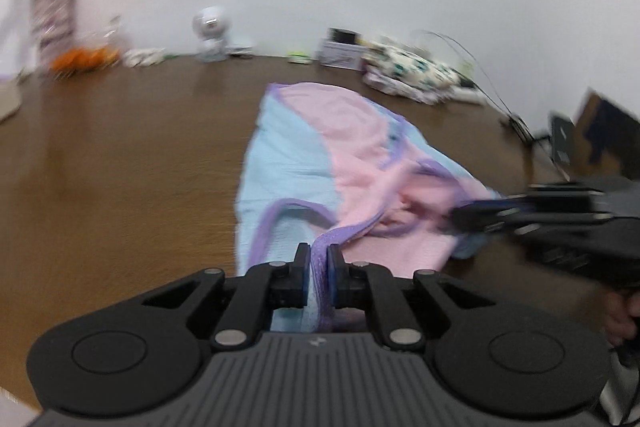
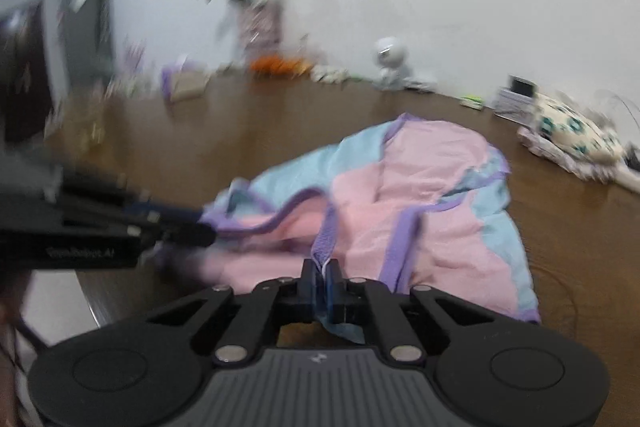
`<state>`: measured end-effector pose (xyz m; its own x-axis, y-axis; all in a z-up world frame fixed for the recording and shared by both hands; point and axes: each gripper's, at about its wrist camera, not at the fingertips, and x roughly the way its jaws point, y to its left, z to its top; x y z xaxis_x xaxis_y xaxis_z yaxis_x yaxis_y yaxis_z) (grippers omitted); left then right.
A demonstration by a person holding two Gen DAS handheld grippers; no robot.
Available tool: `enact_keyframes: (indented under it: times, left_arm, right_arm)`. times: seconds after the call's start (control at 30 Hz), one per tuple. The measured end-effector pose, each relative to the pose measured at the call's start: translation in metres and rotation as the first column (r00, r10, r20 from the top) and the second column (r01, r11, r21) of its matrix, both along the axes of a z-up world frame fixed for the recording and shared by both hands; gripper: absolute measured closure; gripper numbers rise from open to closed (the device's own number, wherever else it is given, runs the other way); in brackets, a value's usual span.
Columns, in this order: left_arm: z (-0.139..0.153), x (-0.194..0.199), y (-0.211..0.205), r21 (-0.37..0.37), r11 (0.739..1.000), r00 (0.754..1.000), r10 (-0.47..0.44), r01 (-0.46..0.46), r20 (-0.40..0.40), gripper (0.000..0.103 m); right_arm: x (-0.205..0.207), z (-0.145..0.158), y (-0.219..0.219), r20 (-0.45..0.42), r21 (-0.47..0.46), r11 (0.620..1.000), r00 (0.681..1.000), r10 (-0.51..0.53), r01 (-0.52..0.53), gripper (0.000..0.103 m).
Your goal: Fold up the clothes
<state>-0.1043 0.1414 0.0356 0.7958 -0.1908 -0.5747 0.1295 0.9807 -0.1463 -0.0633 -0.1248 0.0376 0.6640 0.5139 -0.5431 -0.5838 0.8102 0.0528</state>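
Observation:
A pink and light-blue garment with purple trim [image 1: 320, 163] lies rumpled on the brown wooden table [image 1: 120, 155]. My left gripper [image 1: 319, 255] is shut on a purple-trimmed edge of the garment at its near side. My right gripper [image 2: 323, 269] is shut on another purple-trimmed edge of the same garment [image 2: 420, 195]. Each gripper shows in the other's view: the right one at the right [image 1: 464, 217], the left one at the left [image 2: 200, 227], both clamped on the cloth. Both views are blurred by motion.
Along the wall stand a small white camera [image 1: 210, 35], oranges [image 1: 86, 59], a flower vase [image 2: 256, 23], small boxes [image 1: 340, 51] and a folded patterned cloth pile [image 1: 412, 71]. A cable [image 1: 500, 99] runs at the right. The table's near edge shows at the lower left [image 2: 86, 291].

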Motion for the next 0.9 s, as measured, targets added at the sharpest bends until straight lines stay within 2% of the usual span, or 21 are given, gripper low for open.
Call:
enact_keyframes:
  times: [0.03,0.07,0.13,0.17,0.23,0.37,0.43,0.57,0.73,0.8,0.9]
  left_arm:
    - [0.003,-0.002,-0.001,-0.004,1.0,1.0,0.004,-0.004,0.011,0.094]
    - [0.005,-0.005,-0.003,-0.008,1.0,1.0,0.007,-0.007,0.022,0.089]
    - [0.011,-0.011,-0.014,0.015,1.0,0.999,-0.005,0.004,0.053,0.072]
    - [0.013,-0.014,-0.023,0.052,0.998,0.997,-0.028,0.025,0.066,0.059]
    - [0.013,-0.019,-0.047,0.17,0.982,0.992,-0.093,0.078,0.083,0.057]
    - [0.005,-0.018,-0.07,0.288,0.947,0.986,-0.161,0.14,0.051,0.057]
    - [0.002,-0.017,-0.074,0.32,0.936,0.985,-0.165,0.144,0.039,0.057]
    - [-0.001,-0.019,-0.082,0.424,0.895,0.984,-0.173,0.141,0.038,0.057]
    - [0.014,-0.024,-0.081,0.405,0.896,0.976,-0.214,0.18,0.041,0.049]
    - [0.022,-0.023,-0.091,0.374,0.906,0.968,-0.241,0.198,0.071,0.043]
    - [0.026,-0.014,-0.105,0.347,0.92,0.967,-0.232,0.182,0.107,0.043]
  right_arm:
    - [-0.003,0.007,-0.007,0.015,0.014,0.999,0.999,-0.029,0.028,0.099]
    - [-0.005,0.014,-0.014,0.027,0.02,0.998,0.998,-0.053,0.053,0.099]
    - [-0.011,0.024,-0.026,0.053,0.023,0.996,0.995,-0.084,0.083,0.099]
    - [-0.013,0.027,-0.029,0.064,0.022,0.996,0.994,-0.092,0.09,0.099]
    - [-0.018,0.032,-0.032,0.085,0.016,0.995,0.991,-0.099,0.098,0.099]
    - [-0.024,0.037,-0.033,0.12,0.003,0.994,0.987,-0.106,0.106,0.099]
    - [-0.025,0.04,-0.034,0.126,0.019,0.995,0.987,-0.097,0.095,0.099]
    - [-0.031,0.047,-0.033,0.169,0.031,0.997,0.983,-0.078,0.074,0.099]
    - [-0.034,0.056,-0.04,0.187,0.059,0.995,0.979,-0.085,0.075,0.099]
    - [-0.036,0.057,-0.039,0.191,0.066,0.996,0.98,-0.063,0.051,0.099]
    - [-0.04,0.055,-0.038,0.187,0.072,0.997,0.982,-0.031,0.018,0.099]
